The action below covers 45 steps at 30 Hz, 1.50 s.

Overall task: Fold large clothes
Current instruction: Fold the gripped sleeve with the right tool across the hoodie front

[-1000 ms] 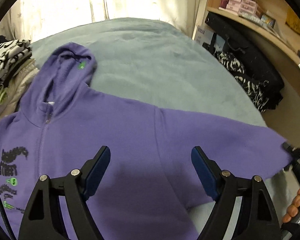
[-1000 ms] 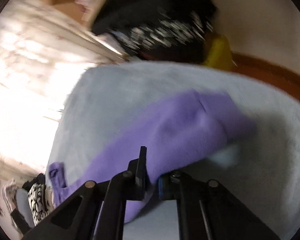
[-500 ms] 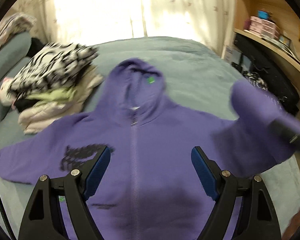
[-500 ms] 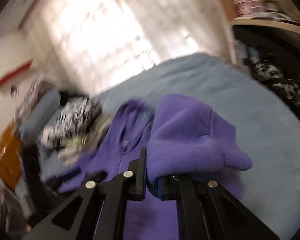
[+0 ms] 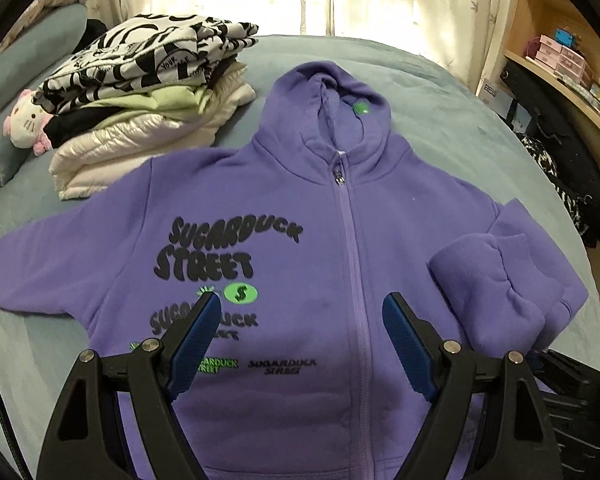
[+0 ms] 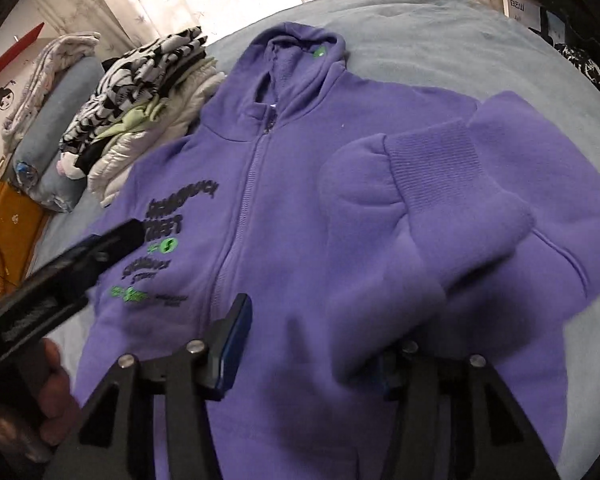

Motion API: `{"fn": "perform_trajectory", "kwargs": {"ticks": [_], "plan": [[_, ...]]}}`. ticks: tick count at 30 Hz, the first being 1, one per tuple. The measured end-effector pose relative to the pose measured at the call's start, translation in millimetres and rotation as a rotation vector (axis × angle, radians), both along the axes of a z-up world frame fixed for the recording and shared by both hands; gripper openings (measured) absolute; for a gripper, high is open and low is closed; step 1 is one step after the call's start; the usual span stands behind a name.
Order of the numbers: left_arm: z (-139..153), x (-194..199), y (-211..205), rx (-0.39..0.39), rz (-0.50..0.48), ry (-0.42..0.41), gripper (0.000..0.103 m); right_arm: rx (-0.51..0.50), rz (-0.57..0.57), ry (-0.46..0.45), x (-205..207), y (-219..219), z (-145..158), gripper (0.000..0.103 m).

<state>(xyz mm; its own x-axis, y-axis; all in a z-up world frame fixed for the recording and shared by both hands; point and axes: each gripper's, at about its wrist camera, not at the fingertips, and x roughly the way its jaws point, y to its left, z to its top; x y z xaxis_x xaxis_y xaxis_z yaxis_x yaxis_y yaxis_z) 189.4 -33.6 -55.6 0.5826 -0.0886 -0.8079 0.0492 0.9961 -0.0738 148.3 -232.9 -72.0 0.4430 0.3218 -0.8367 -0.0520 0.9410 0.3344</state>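
Right tool [image 6: 304, 344] is opening, jaws apart, letting go of the purple zip hoodie's [image 5: 300, 240] sleeve [image 6: 420, 184] folded across its front; left tool [image 5: 300, 320] is hovering spread, other sleeve and body unfolded.

My left gripper [image 5: 302, 334] hangs with its blue pads spread wide over the lower middle of the frame, nothing between them. Under it the purple hoodie [image 5: 400, 220] lies front up on the grey-blue bed [image 5: 432, 92], zipped, hood toward the top. At right its sleeve [image 5: 496, 280] is folded in across the chest, cuff pointing left. The other sleeve stretches to the left edge. At upper left sits a stack of folded clothes [image 5: 148, 96], a pink-and-white plush toy [image 5: 24, 120] beside it.
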Motion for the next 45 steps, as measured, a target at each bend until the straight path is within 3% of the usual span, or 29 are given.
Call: {"fn": "perform_trajectory", "kwargs": {"ticks": [8, 14, 20, 28, 33, 34, 36, 37, 40, 42, 45], "plan": [[0, -18, -32, 0.017, -0.094, -0.018, 0.082, -0.049, -0.086, -0.067, -45, -20, 24, 0.052], [-3, -33, -90, 0.052, -0.24, -0.015, 0.082, 0.005, -0.255, -0.062, -81, -66, 18, 0.052], [-9, -44, -141, 0.082, -0.339, -0.006, 0.082, -0.033, -0.303, -0.057, -96, -85, 10, 0.052], [-23, -39, -176, 0.091, -0.38, 0.073, 0.082, -0.005, -0.313, -0.046, -102, -94, -4, 0.052], [-35, -24, -182, 0.148, -0.354, 0.086, 0.082, -0.022, -0.309, -0.034, -102, -92, -13, 0.052], [-36, -21, -180, 0.146, -0.349, 0.086, 0.079, -0.025, -0.308, -0.036, -102, -92, -13, 0.052], [-35, -15, -175, 0.112, -0.36, 0.085, 0.022, -0.03, -0.305, -0.041, -102, -91, -14, 0.052], [-36, -11, -173, 0.116, -0.358, 0.092, 0.015, -0.031, -0.304, -0.043, -103, -91, -14, 0.052], [-15, 0, -154, 0.086, -0.318, 0.024, 0.011, -0.037, -0.297, -0.044, -104, -90, -14, 0.052], [15, 8, -126, 0.06, -0.251, -0.08, 0.011, -0.042, -0.292, -0.048, -105, -89, -13, 0.052], [40, 19, -74, 0.01, -0.117, -0.157, 0.011, -0.057, -0.283, -0.055, -106, -85, -10, 0.052]]}}
